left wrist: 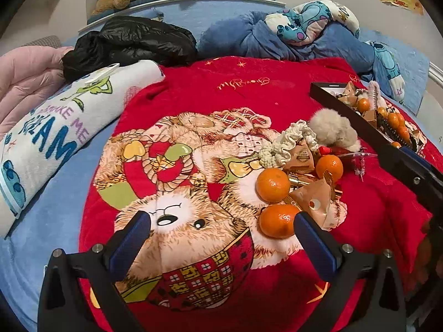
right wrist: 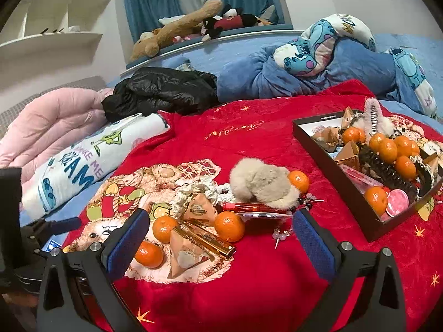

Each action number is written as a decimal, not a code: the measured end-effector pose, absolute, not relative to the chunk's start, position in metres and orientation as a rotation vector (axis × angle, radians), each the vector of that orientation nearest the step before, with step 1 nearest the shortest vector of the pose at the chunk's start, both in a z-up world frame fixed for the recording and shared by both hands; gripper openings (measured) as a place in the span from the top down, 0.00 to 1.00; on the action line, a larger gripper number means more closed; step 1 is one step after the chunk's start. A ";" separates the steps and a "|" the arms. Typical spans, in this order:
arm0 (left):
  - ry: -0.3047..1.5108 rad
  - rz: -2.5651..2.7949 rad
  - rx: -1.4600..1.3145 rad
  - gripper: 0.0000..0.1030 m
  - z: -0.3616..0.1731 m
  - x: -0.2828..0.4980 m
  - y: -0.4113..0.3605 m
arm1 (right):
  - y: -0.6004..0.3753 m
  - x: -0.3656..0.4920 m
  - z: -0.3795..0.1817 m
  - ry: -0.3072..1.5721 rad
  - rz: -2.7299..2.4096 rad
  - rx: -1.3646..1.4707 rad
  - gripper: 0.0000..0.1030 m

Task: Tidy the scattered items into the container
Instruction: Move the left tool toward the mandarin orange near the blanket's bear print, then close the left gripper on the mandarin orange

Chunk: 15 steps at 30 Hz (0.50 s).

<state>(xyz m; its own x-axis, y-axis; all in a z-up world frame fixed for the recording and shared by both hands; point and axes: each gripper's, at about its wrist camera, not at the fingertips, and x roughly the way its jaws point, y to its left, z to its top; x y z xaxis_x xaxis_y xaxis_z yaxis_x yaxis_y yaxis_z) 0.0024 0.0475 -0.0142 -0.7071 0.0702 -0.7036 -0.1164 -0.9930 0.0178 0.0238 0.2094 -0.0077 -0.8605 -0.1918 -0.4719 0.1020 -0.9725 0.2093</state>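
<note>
A home bedroom, most likely a child's. Ahead of the grippers lies a bed [right wrist: 210,52] with a red teddy-bear blanket [right wrist: 263,276], rumpled blue bedding [right wrist: 249,83] and a cartoon pillow [right wrist: 313,52]. Beyond them, plush toys [right wrist: 177,30] line a ledge before blue curtains [right wrist: 146,2], with white shelves [right wrist: 55,38] at far left.

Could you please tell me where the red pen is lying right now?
In the right wrist view, the red pen lies on the red blanket near the middle, just in front of the fluffy beige hair tie, left of the black box.
</note>
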 end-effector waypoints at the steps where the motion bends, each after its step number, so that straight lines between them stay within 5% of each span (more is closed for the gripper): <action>1: 0.090 2.807 -1.157 0.00 -0.015 0.001 0.049 | 0.210 0.024 -0.008 -0.270 -2.879 0.756 0.00; 15: 0.096 2.732 -1.254 0.00 -0.039 -0.030 0.076 | 0.216 0.022 -0.012 -0.330 -2.866 0.790 0.00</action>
<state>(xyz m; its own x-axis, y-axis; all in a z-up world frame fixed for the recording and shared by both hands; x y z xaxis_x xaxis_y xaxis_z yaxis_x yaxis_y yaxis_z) -0.0304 0.0759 -0.0394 -0.6448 0.0946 -0.7585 -0.1476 -0.9890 0.0021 0.0219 0.2165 -0.0118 -0.8500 -0.2017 -0.4865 0.0859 -0.9645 0.2498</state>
